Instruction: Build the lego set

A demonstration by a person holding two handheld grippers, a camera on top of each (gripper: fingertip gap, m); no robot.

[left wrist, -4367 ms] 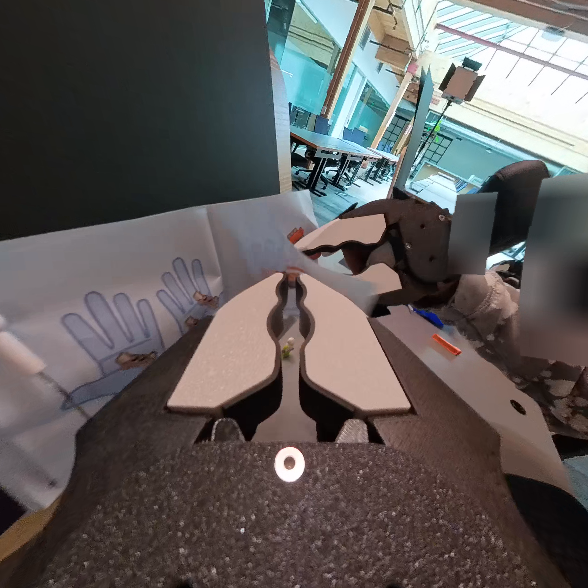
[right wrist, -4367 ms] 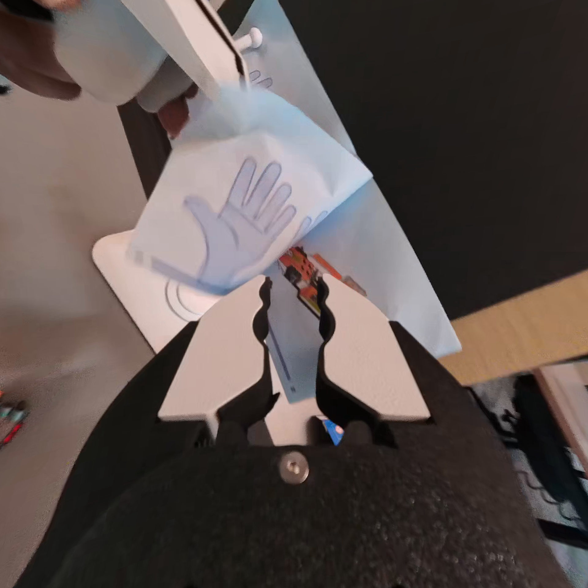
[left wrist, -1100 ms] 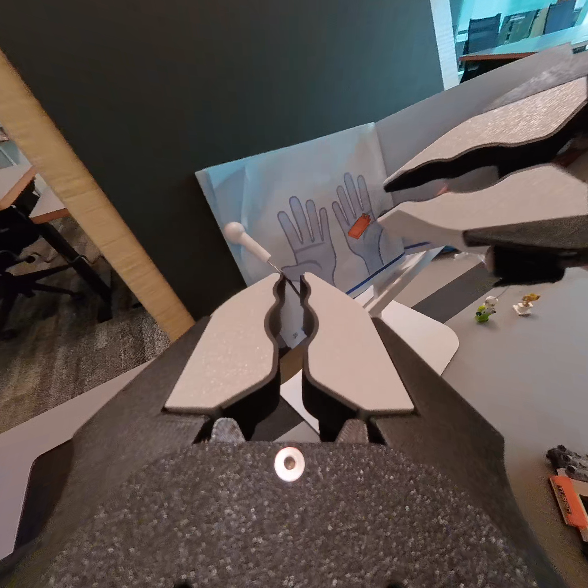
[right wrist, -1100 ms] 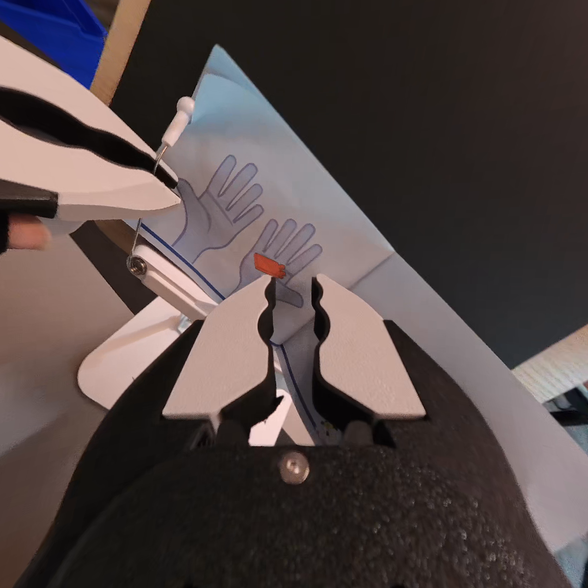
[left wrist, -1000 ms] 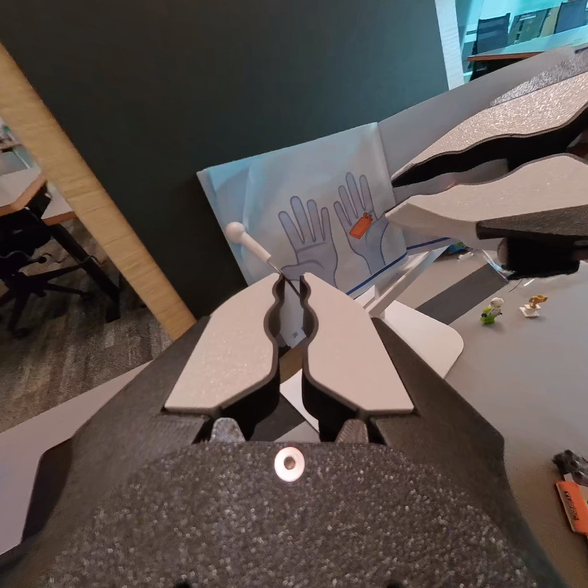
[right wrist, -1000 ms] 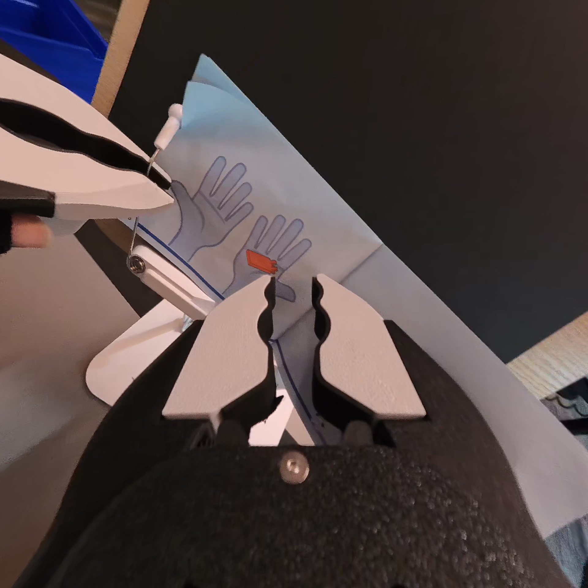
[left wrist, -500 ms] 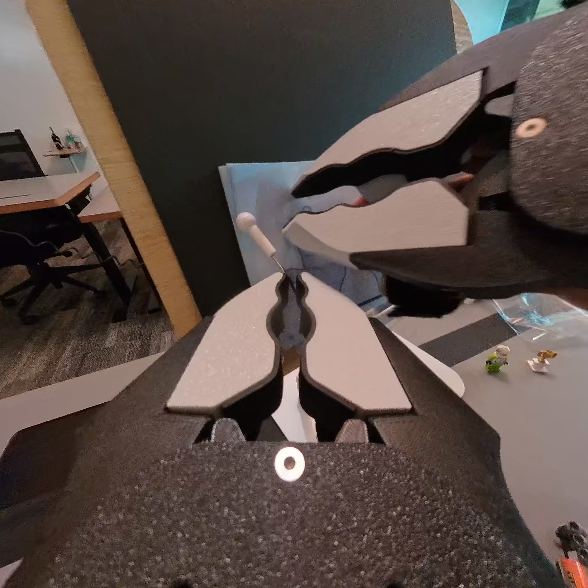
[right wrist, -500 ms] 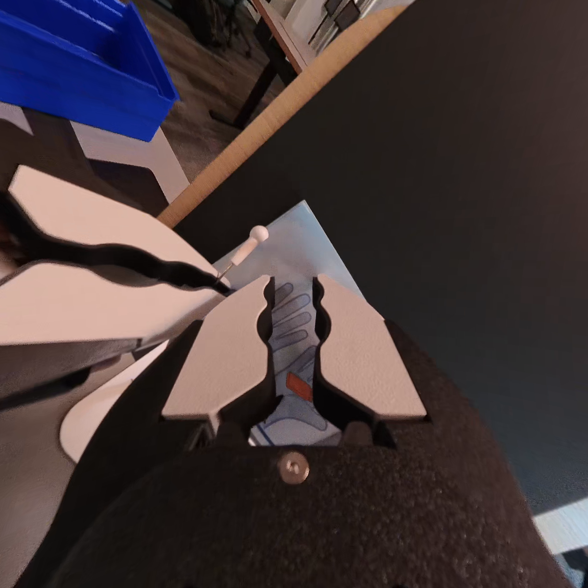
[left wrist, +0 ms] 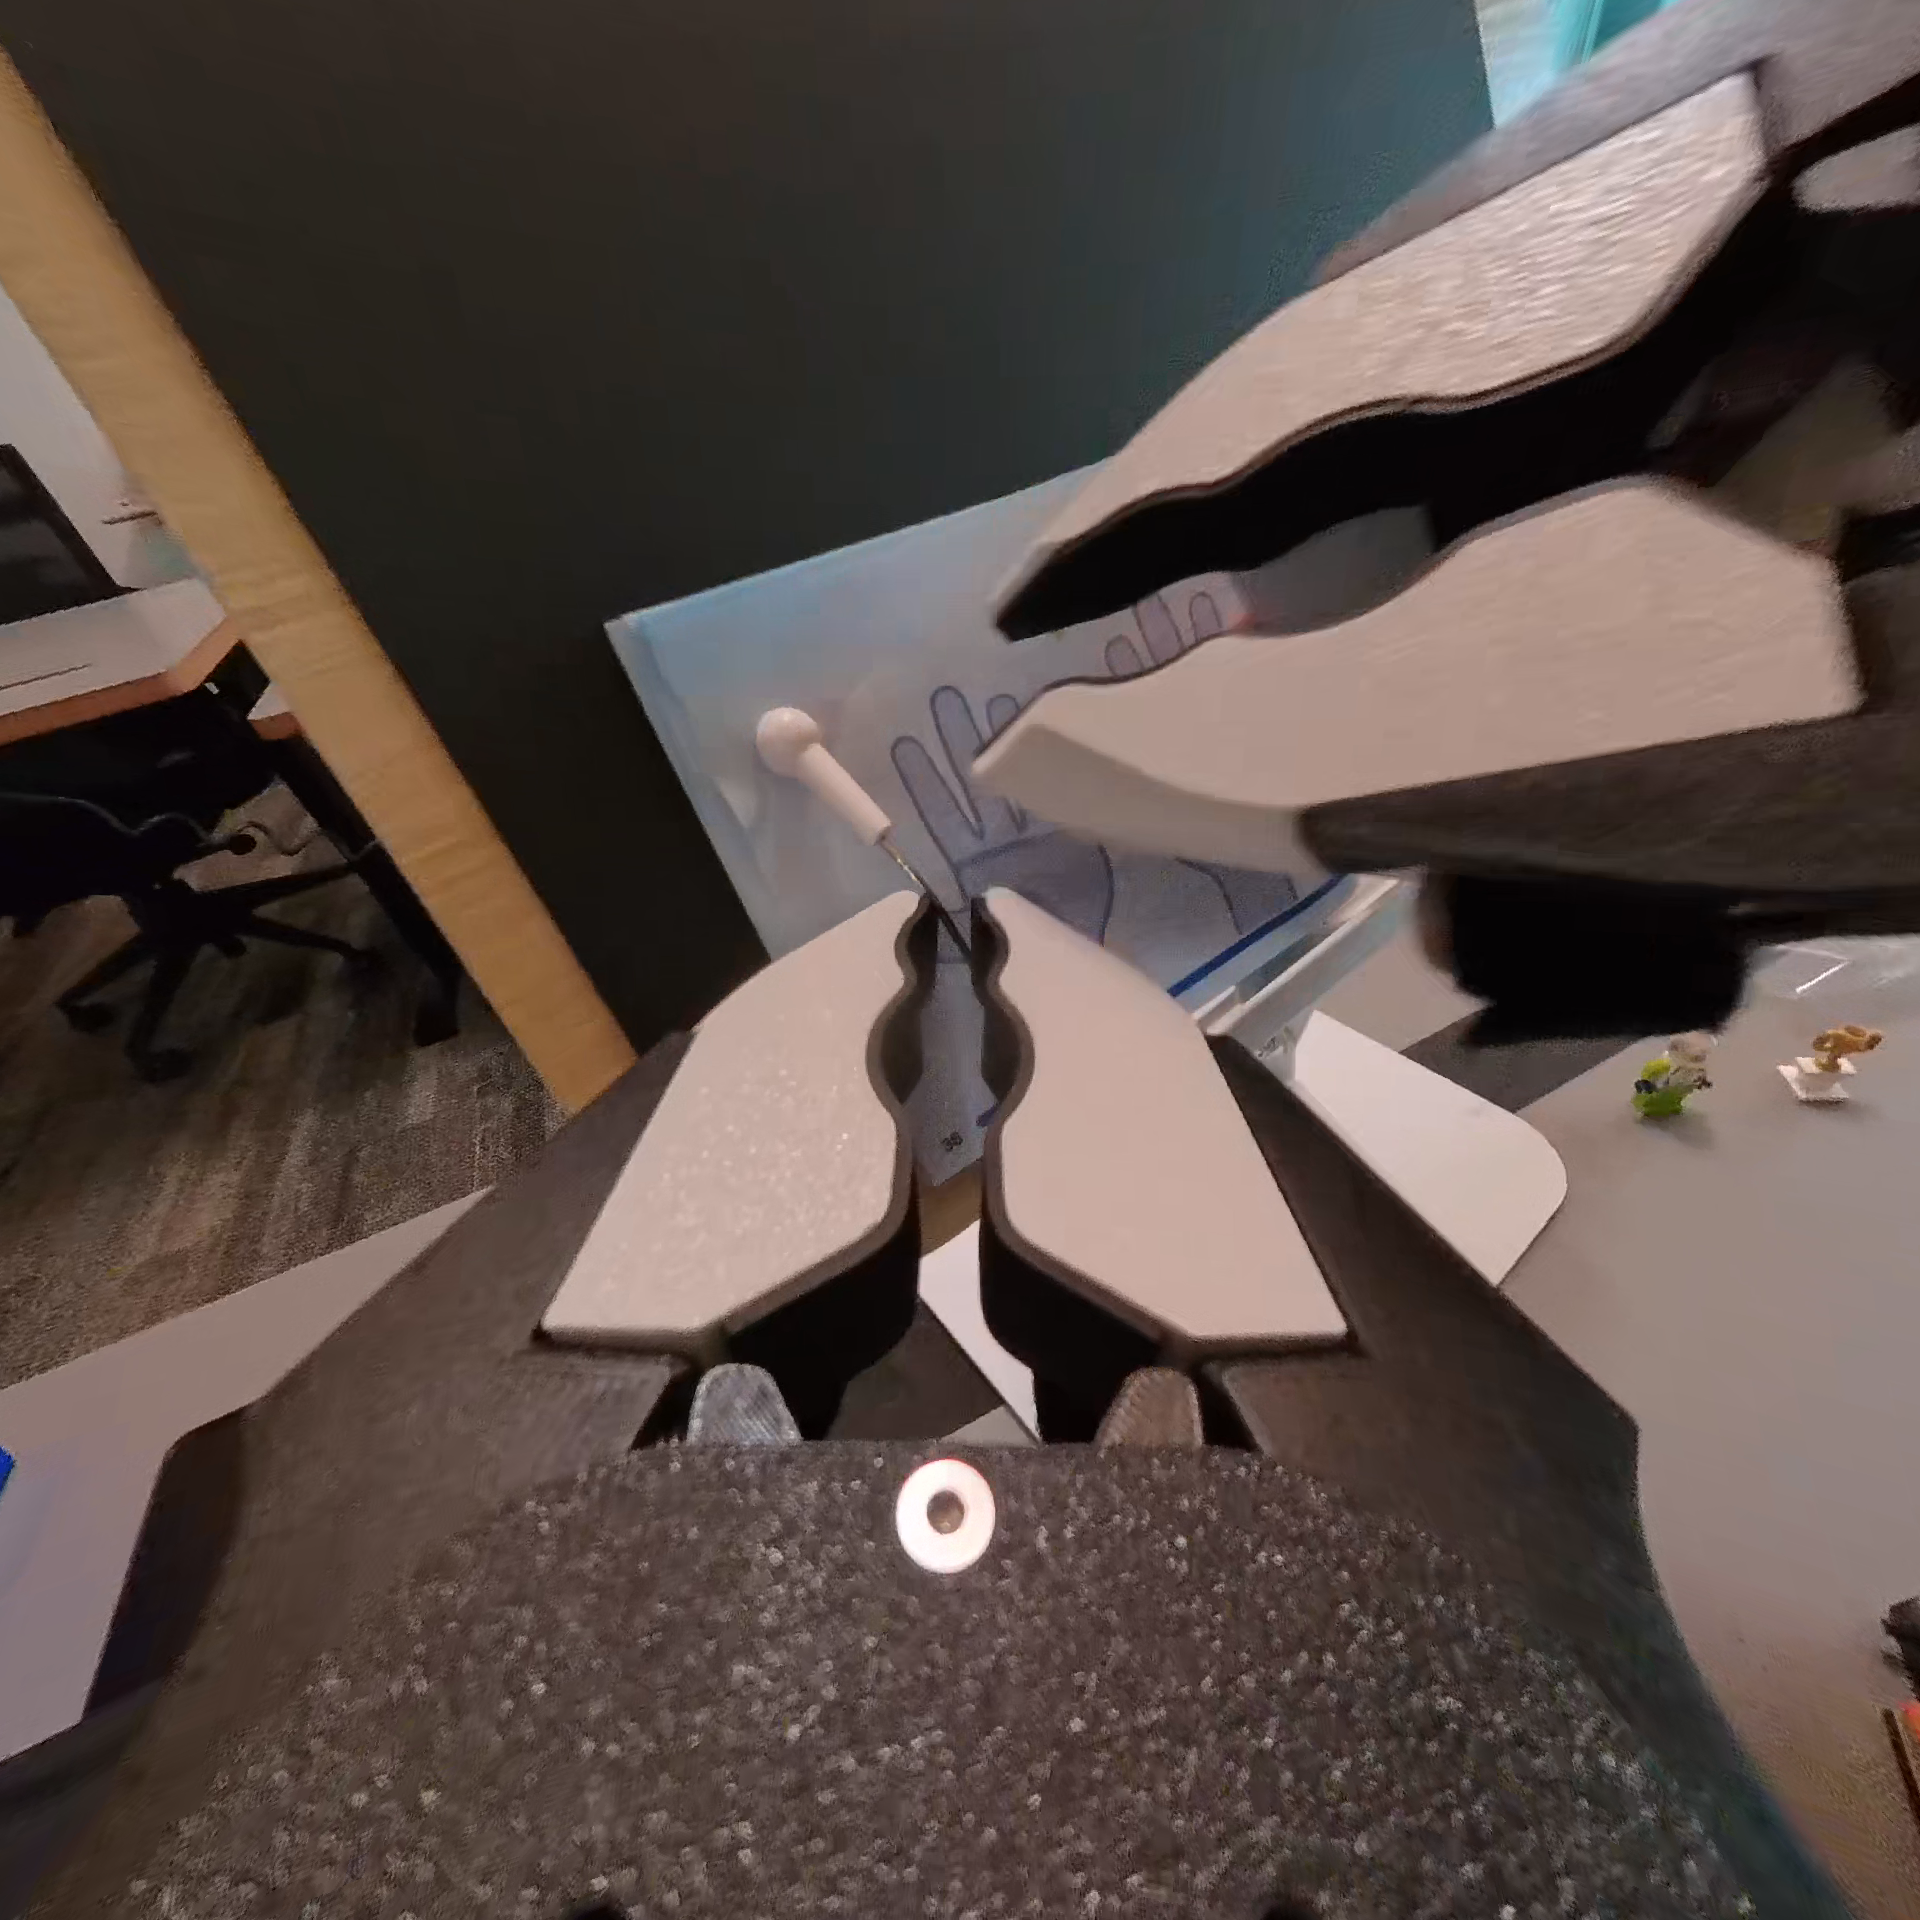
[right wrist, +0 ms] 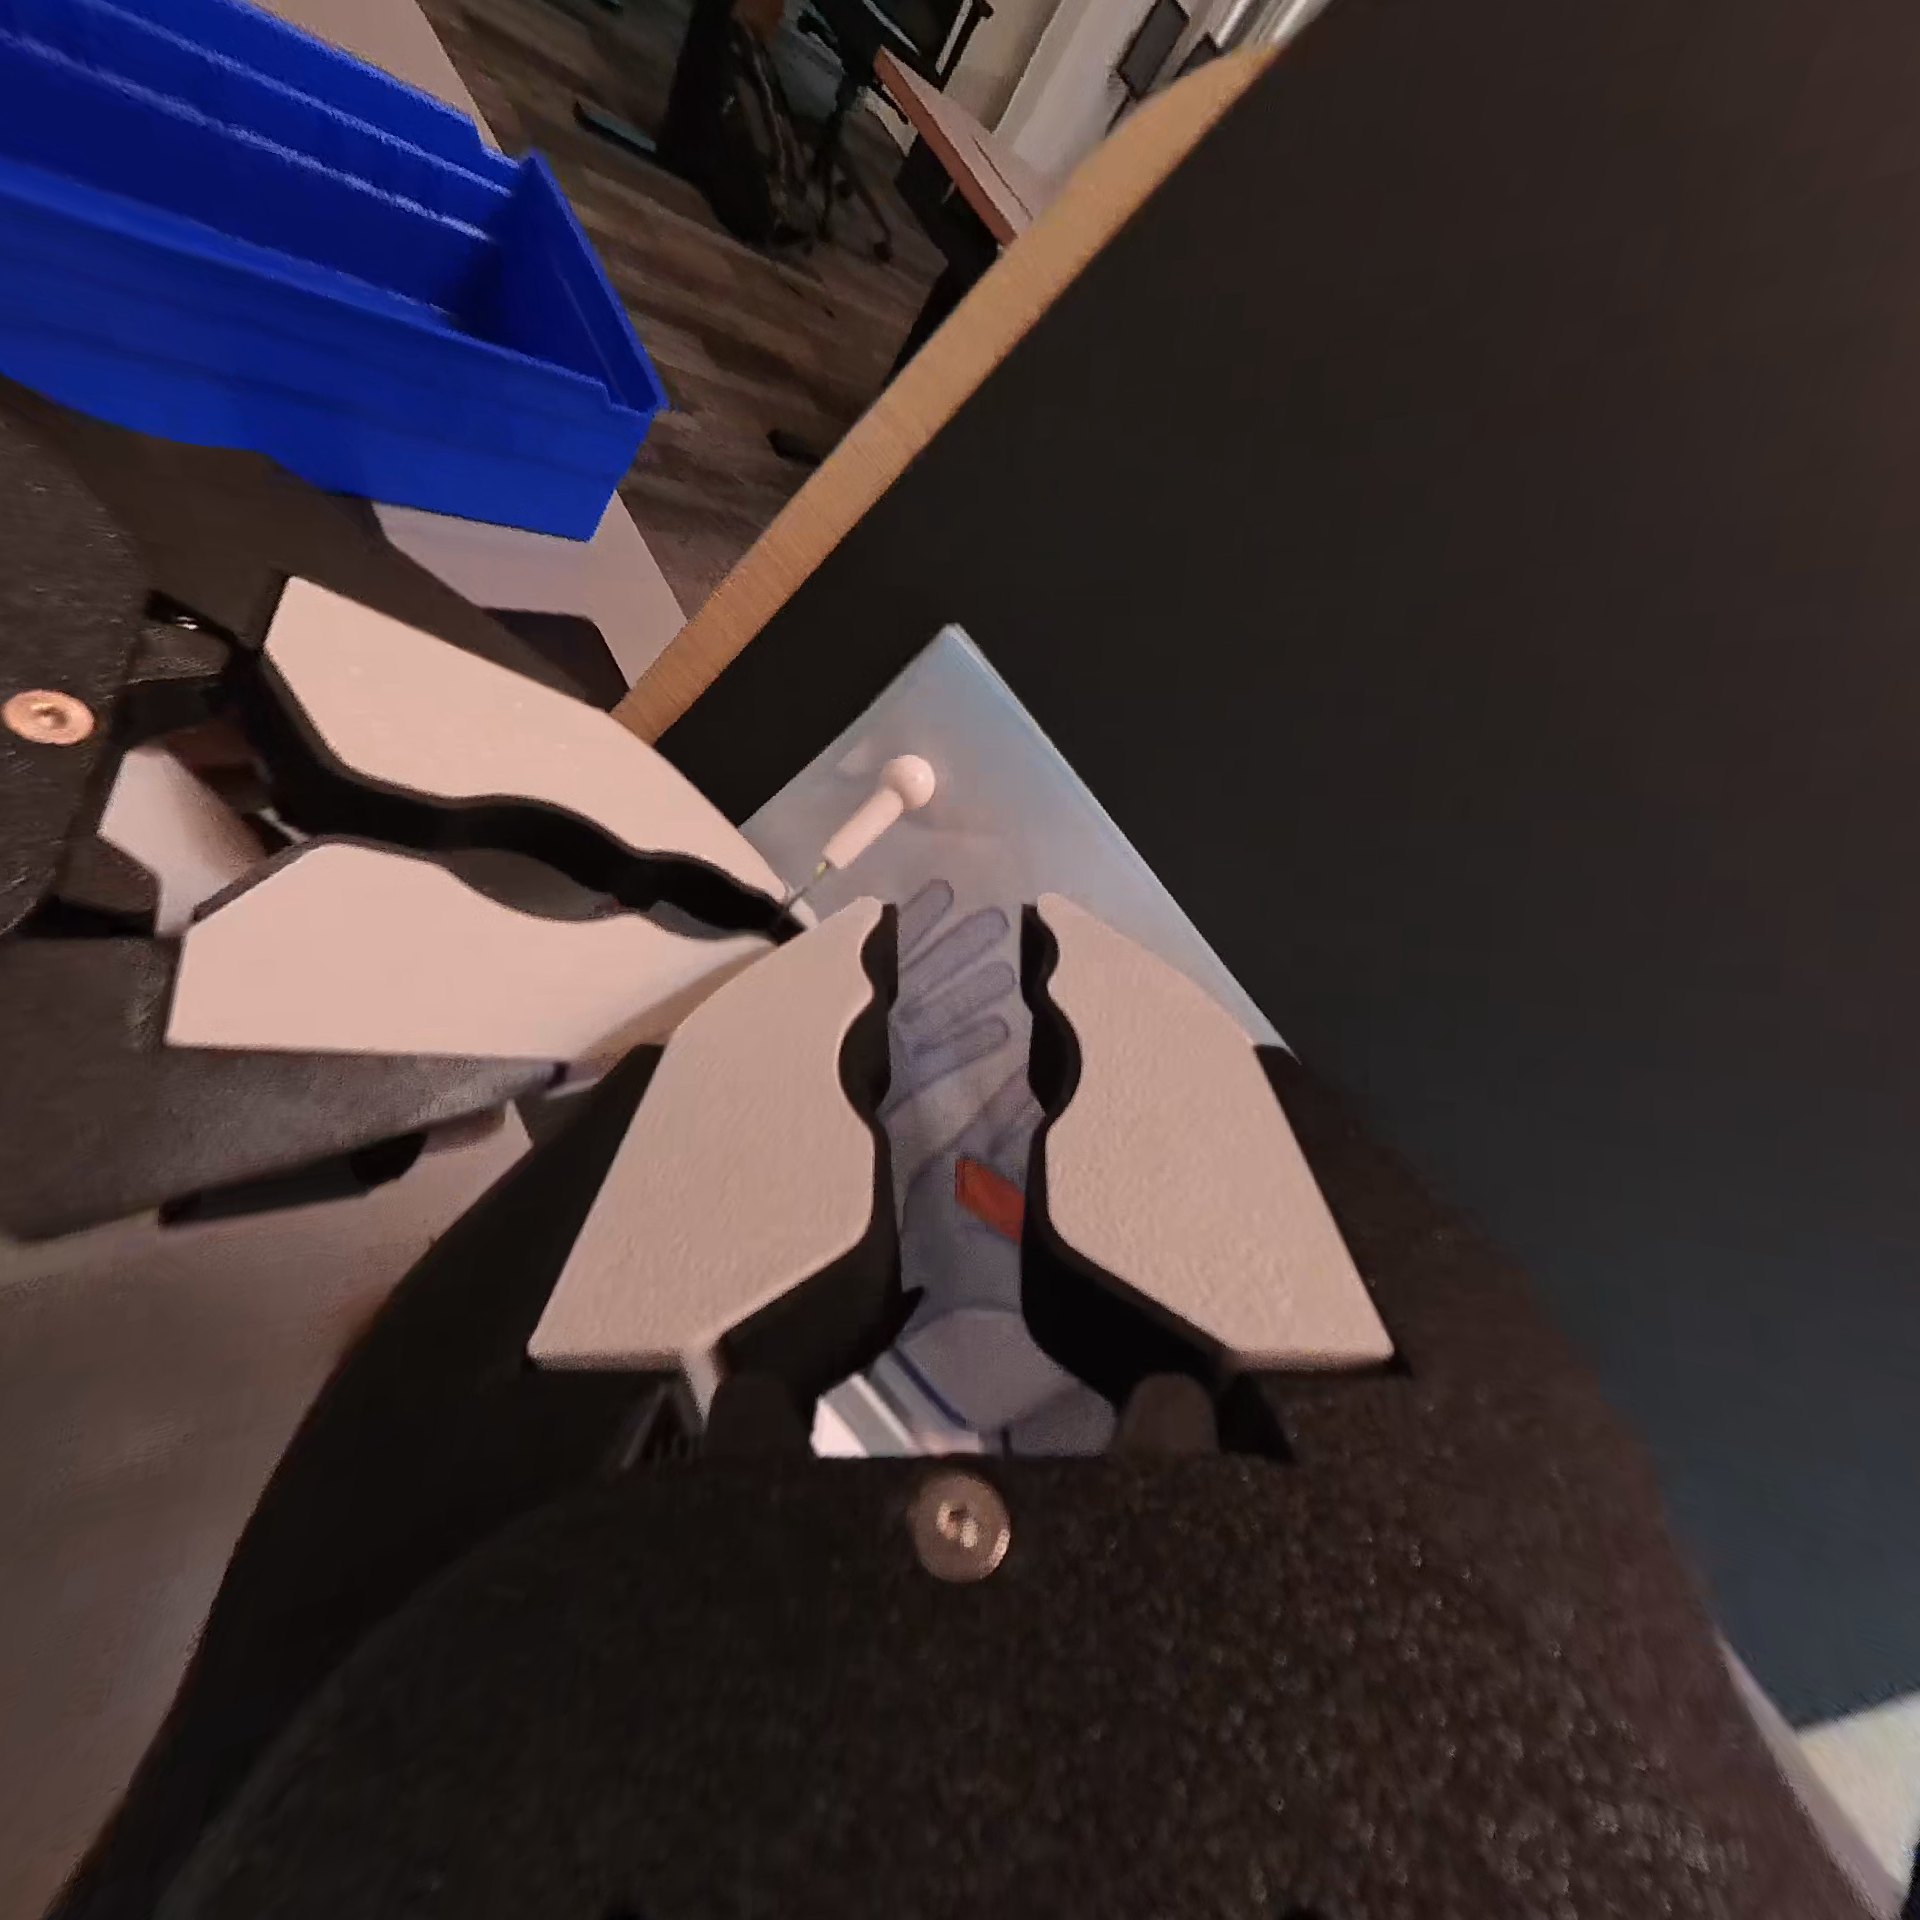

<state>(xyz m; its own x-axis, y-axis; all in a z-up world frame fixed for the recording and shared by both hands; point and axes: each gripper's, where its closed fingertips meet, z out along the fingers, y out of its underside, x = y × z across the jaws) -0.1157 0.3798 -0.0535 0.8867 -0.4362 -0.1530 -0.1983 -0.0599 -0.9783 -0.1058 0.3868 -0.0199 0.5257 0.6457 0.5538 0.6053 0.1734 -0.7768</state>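
Observation:
The instruction booklet (left wrist: 748, 675), open at a light blue page with drawn hands, leans on a white stand (left wrist: 1455, 1174) against a dark panel. My left gripper (left wrist: 951, 914) is shut on the thin wire of the stand's page-holder arm, just below its white knob (left wrist: 790, 740). My right gripper (left wrist: 997, 691) is open and empty, and hovers close over the page from the right. In the right wrist view the page (right wrist: 956, 997) shows between the right gripper's (right wrist: 954, 914) spread fingers. There the left gripper (right wrist: 784, 920) pinches the wire under the knob (right wrist: 899, 784).
Two small minifigures, green (left wrist: 1668, 1075) and yellow (left wrist: 1829, 1060), stand on the grey table right of the stand. Loose Lego pieces (left wrist: 1907, 1673) lie at the right edge. A blue bin (right wrist: 312, 312) stands beyond the left gripper. A wooden post (left wrist: 260, 582) rises on the left. It is some 9 cm from my right tips to the wooden post (left wrist: 260, 582). Seen from the right wrist view (right wrist: 895, 396) as well.
The booklet page was turned and now lies flat. My right gripper has swung left across the page, close to the left gripper. The left gripper stays closed on the page-holder wire.

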